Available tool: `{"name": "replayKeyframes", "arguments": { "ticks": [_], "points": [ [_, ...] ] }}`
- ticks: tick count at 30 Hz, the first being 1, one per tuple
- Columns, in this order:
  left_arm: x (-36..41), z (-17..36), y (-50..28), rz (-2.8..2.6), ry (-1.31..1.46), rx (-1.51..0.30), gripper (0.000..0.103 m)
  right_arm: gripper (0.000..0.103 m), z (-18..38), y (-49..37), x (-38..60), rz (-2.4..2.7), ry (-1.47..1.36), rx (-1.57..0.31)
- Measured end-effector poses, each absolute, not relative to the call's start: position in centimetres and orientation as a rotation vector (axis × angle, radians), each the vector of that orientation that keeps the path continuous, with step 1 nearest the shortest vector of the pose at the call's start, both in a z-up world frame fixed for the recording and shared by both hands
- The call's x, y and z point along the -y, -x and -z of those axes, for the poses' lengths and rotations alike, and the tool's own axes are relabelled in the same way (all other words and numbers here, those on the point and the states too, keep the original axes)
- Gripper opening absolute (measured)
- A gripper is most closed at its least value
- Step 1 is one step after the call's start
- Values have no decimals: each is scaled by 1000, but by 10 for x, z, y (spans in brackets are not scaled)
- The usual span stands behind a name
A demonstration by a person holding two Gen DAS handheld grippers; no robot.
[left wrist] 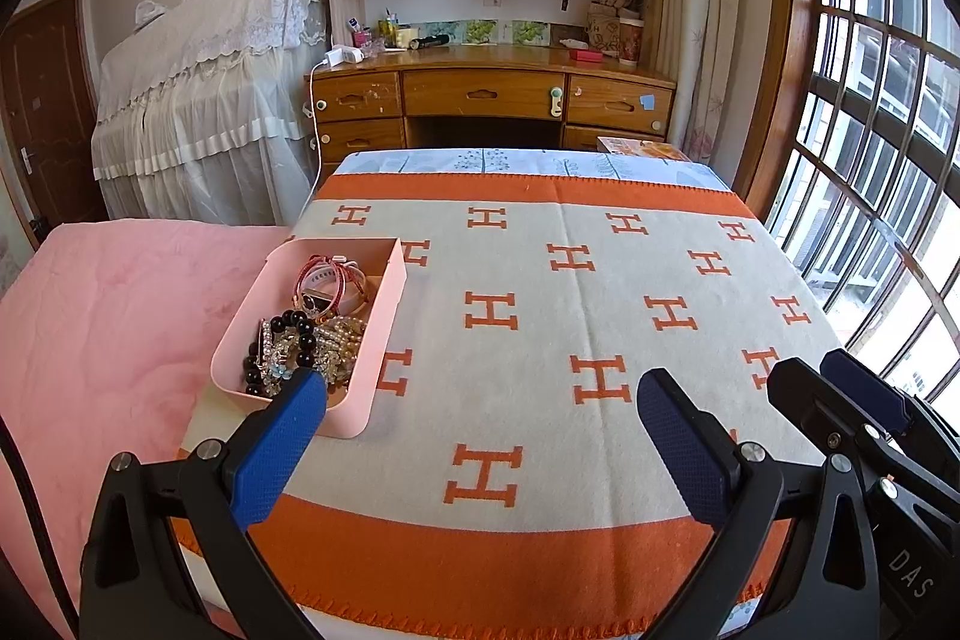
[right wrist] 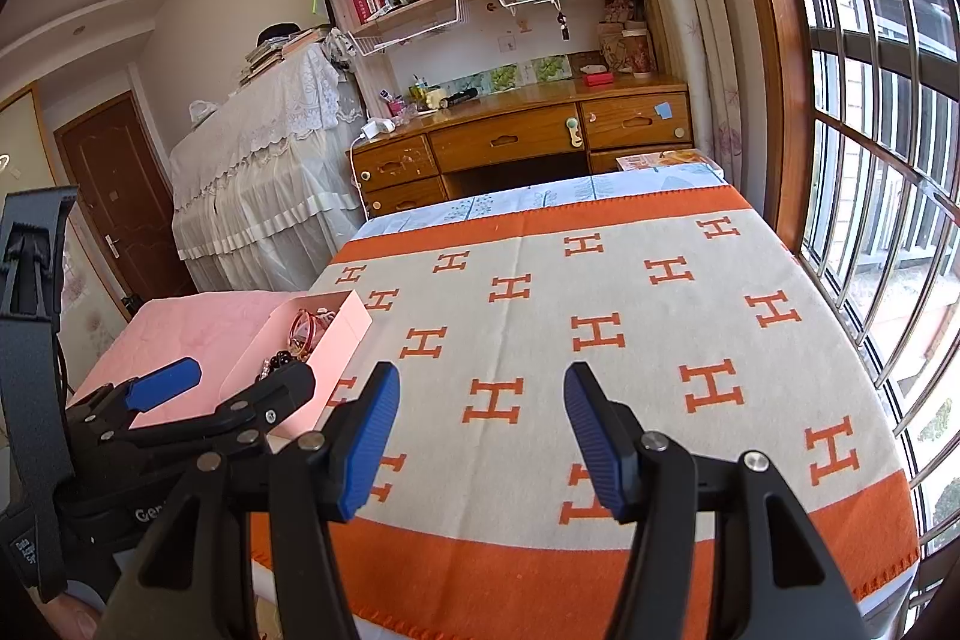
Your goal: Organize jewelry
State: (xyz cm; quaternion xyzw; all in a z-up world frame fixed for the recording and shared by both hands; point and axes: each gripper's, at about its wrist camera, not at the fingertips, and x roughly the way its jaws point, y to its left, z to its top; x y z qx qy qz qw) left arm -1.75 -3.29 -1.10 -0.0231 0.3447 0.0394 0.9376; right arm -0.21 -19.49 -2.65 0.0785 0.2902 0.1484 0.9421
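A pink tray [left wrist: 384,334] sits at the left edge of the table, on the orange and grey H-pattern blanket [left wrist: 570,316]. It holds a heap of jewelry [left wrist: 312,334]: black bead bracelets, pearl strands, red cords and a watch. My left gripper [left wrist: 480,394] is open and empty, its left finger [left wrist: 282,436] just in front of the tray's near corner. My right gripper [right wrist: 480,400] is open and empty above the blanket, right of the tray [right wrist: 324,340]. The left gripper [right wrist: 234,382] also shows in the right wrist view.
A pink bed cover [left wrist: 108,304] lies left of the table. A wooden desk [left wrist: 486,88] with drawers and bookshelves stands behind. A lace-covered piano [left wrist: 204,100] is at back left. A barred window [left wrist: 888,160] runs along the right.
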Motion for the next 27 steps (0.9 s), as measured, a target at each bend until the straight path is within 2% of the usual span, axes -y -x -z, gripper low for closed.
{"name": "replayKeyframes", "arguments": {
  "ticks": [27],
  "points": [
    [30, 14, 21, -81, 44, -708, 102, 58, 26, 1, 197, -303, -165, -594]
  ]
}}
